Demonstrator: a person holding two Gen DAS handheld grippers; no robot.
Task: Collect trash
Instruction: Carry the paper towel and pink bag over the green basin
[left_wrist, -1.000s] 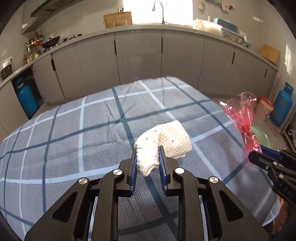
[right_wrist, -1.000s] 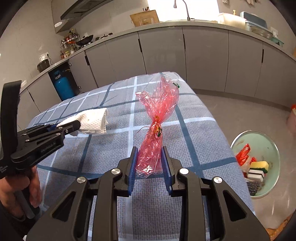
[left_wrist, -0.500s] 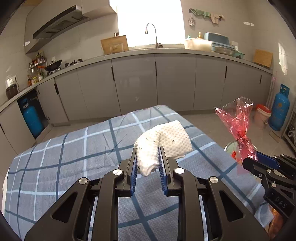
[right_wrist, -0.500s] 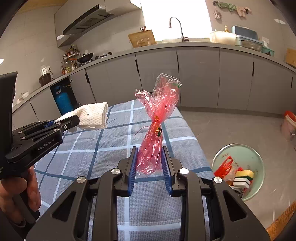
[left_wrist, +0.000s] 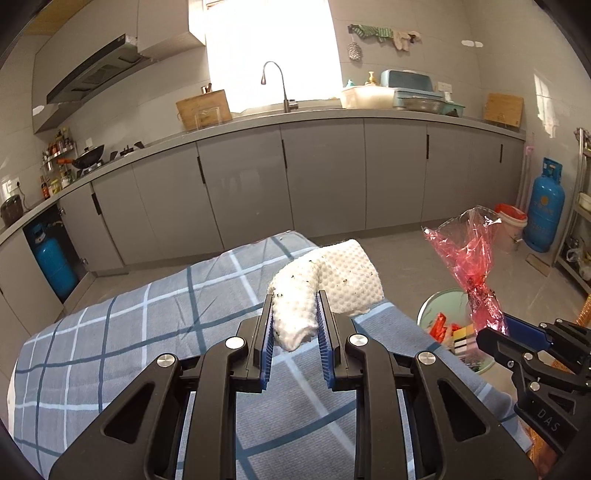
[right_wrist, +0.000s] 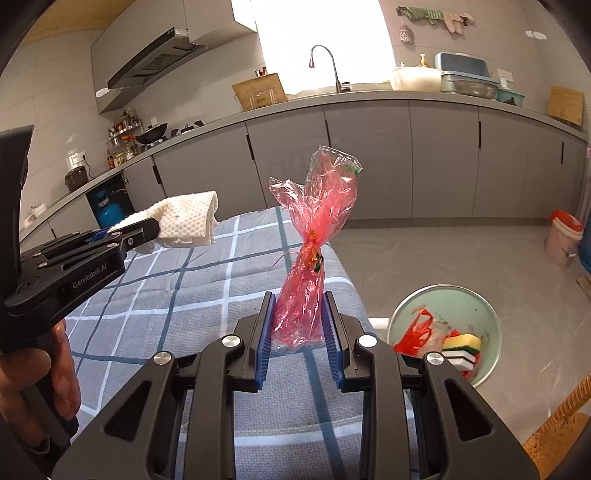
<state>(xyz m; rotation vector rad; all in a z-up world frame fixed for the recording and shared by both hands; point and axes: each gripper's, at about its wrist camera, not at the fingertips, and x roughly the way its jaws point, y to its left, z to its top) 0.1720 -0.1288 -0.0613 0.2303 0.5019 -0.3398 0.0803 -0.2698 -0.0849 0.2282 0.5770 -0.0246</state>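
A dirty paper towel (left_wrist: 325, 284) was pinched by the left gripper (left_wrist: 295, 328) above the checked tablecloth (left_wrist: 147, 332), its long axis pointing away. A twisted red wrapper (right_wrist: 314, 251) was clamped upright in the right gripper (right_wrist: 298, 332) near the cloth's right edge. The green bin (right_wrist: 454, 310) stood on open floor beyond it.

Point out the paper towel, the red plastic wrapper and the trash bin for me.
paper towel (left_wrist: 295, 314): left wrist view, on the speckled fold between the pads.
red plastic wrapper (right_wrist: 301, 306): right wrist view, on its lower part.
trash bin (right_wrist: 461, 306): right wrist view, on its inner wall.
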